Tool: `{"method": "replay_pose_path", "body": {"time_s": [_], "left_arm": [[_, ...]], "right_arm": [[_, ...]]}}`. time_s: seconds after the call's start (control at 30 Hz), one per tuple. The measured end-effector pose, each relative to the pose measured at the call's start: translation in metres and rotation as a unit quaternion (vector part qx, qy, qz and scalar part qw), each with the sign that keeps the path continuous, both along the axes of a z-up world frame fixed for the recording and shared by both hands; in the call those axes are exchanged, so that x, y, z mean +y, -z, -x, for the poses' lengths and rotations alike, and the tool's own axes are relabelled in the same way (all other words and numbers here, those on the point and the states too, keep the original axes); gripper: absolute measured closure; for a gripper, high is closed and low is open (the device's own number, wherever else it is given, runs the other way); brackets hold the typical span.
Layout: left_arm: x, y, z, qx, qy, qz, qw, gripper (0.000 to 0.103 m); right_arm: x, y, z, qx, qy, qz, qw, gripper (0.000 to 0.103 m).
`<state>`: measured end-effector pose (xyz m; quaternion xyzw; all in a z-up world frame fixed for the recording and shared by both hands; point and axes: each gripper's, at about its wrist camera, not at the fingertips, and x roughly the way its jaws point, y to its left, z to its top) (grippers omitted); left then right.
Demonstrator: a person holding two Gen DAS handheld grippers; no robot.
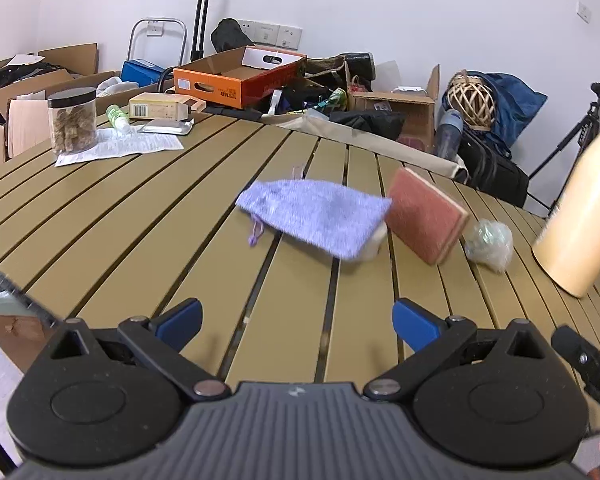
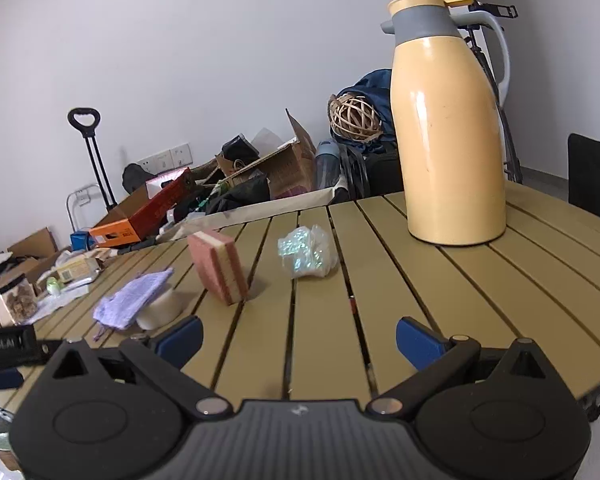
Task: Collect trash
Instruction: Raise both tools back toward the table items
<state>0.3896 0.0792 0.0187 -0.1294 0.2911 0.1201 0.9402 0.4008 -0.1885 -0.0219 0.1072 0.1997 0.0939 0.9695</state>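
A crumpled clear plastic wad (image 1: 489, 243) (image 2: 307, 252) lies on the slatted tan table (image 1: 140, 216) (image 2: 440, 300). Left of it a pink sponge (image 1: 426, 216) (image 2: 220, 266) stands tilted on edge. A purple knitted pouch (image 1: 316, 214) (image 2: 134, 298) drapes over a white tape roll (image 1: 374, 245) (image 2: 160, 308). My left gripper (image 1: 296, 322) is open and empty, near the table's front, short of the pouch. My right gripper (image 2: 298, 338) is open and empty too, with the wad straight ahead of it.
A tall yellow thermos jug (image 2: 450, 128) (image 1: 580, 216) stands at the right of the table. At the far left sit a jar of brown chunks (image 1: 73, 120), papers and a small box. Boxes, bags and a tripod crowd the floor behind the table.
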Motion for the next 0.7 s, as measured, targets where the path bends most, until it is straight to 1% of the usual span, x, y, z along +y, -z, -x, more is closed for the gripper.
{"method": "replay_pose_path", "body": {"time_s": [0.17, 0.33, 0.5, 0.6, 0.7], "left_arm": [[0.008, -0.002, -0.033, 0.002, -0.011, -0.001, 0.9999, 0.000], [0.021, -0.004, -0.064, 0.001, -0.027, -0.005, 0.9996, 0.000], [0.037, -0.007, -0.099, 0.000, -0.046, -0.022, 0.9987, 0.000], [0.045, -0.004, -0.119, 0.007, -0.050, -0.033, 0.9982, 0.000], [0.055, 0.005, -0.138, 0.022, -0.051, -0.025, 0.9981, 0.000]], "right_arm": [[-0.001, 0.004, -0.020, 0.009, -0.002, 0.019, 1.000, 0.000], [-0.004, 0.008, -0.025, 0.012, 0.000, 0.027, 1.000, 0.000], [-0.013, 0.012, -0.027, 0.013, 0.021, 0.018, 1.000, 0.000], [-0.019, 0.015, -0.028, 0.014, 0.042, 0.010, 0.999, 0.000], [-0.024, 0.018, -0.031, 0.014, 0.065, 0.005, 0.998, 0.000]]}}
